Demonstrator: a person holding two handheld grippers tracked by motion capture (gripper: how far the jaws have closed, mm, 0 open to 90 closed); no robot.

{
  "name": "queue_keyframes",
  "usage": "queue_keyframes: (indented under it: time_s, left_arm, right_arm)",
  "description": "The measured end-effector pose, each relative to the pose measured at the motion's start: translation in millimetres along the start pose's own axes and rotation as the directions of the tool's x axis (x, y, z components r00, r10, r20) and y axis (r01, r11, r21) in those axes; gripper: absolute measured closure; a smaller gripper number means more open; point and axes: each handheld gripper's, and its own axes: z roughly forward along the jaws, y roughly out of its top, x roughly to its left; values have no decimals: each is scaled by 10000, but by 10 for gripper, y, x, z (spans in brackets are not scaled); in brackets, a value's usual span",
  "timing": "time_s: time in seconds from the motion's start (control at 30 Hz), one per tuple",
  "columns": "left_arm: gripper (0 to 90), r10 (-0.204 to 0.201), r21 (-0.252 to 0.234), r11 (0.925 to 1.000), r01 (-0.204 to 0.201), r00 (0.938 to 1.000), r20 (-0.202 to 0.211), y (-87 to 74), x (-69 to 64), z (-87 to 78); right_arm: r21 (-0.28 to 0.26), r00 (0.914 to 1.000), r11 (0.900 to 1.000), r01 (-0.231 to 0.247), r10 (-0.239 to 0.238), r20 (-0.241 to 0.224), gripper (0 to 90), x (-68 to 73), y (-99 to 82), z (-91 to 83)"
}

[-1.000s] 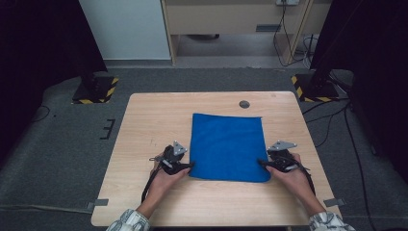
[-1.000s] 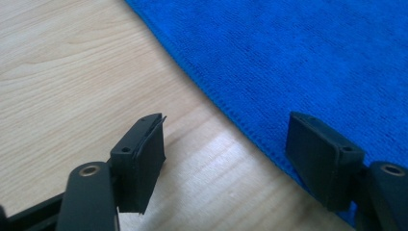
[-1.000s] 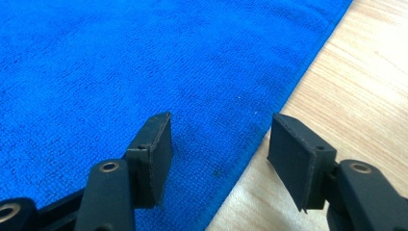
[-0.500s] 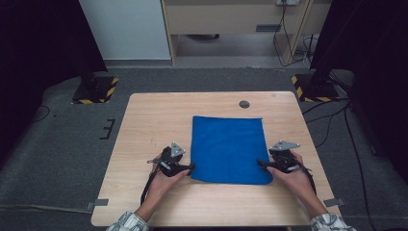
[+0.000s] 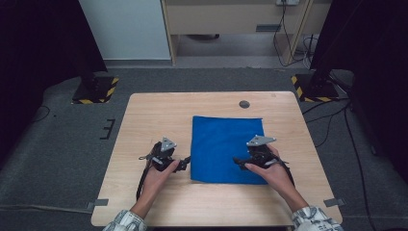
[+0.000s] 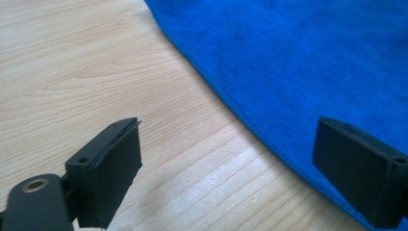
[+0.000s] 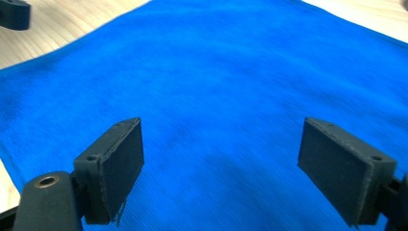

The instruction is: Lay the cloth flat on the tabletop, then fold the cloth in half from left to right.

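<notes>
On the table (image 5: 144, 125), a blue cloth (image 5: 221, 144) lay flat, a bit right of the middle and toward the near side. From the high view you got the whole layout: both hands coming in from the near edge, the left gripper (image 5: 185, 162) just off the cloth's left edge near its front corner, and the right gripper (image 5: 236, 161) over the cloth's front right part, pointing left across it. That view also caught a small dark disc (image 5: 244, 104) on the wood beyond the cloth's far edge, plus the grey floor around the table.

What the high view couldn't really show was the jaws, way too small there. The left gripper view sorted that out: the left gripper (image 6: 226, 168) had its jaws standing wide apart, having just been opening, with nothing between them. One jaw sat over bare wood, the other over the cloth (image 6: 298, 62), and the stitched hem ran diagonally between the two.

Same deal in the right gripper view: the right gripper (image 7: 221, 168) had its jaws well apart too, also just been opening, nothing pinched. Under it was pretty much all cloth (image 7: 216, 77), slightly rippled, which you'd never spot from above. A dark bit of the left gripper showed in that view's top left corner, over the wood.
</notes>
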Motion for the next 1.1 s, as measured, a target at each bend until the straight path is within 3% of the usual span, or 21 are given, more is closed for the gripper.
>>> queue_keyframes:
  time_s: [0.5,0.73,1.1]
  left_arm:
    - [82,-444,-99,9990,442,9986,-287,-8,170,-38]
    - [82,-535,-266,9983,525,9977,-406,-5,221,-76]
    - [82,-521,-327,9982,501,9965,-649,-15,294,-102]
  right_arm:
    - [155,9929,9974,702,-684,-971,181,473,236,253]
    - [287,9784,9922,1210,-1144,-1720,203,728,300,310]
    - [330,9624,9867,1593,-1477,-2281,335,1021,331,411]
